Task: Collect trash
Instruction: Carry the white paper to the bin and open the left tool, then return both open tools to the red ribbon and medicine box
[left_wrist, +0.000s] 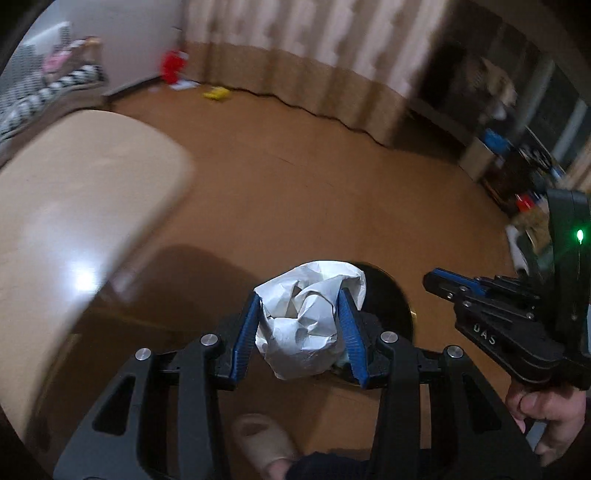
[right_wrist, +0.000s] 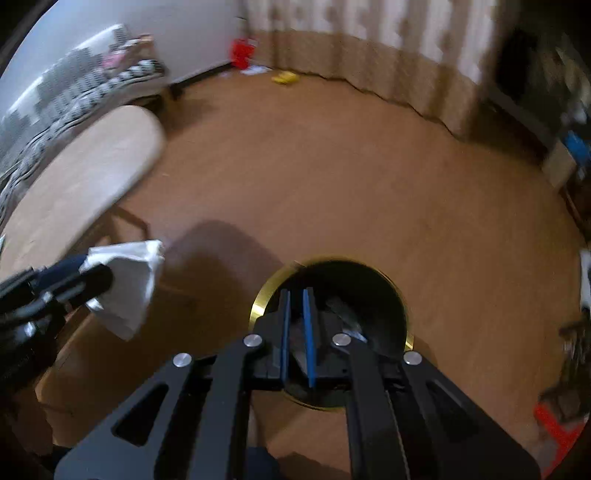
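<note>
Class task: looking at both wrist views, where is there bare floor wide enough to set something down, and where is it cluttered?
Free: the wide brown floor between the beige oval table, the striped curtain and the black gold-rimmed bin.
Crowded: the far corner with a red object and yellow object, and the cluttered right wall.

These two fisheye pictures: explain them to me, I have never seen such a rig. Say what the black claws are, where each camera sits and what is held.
A person holds a hand-held gripper in each hand; a camera on each looks along its fingers. The left-wrist view shows the left gripper clamped on a crumpled white paper, above a black bin with a gold rim on the brown floor. The right gripper, seen from its own camera, is shut and empty over that bin. A beige table stands to the left.
</note>
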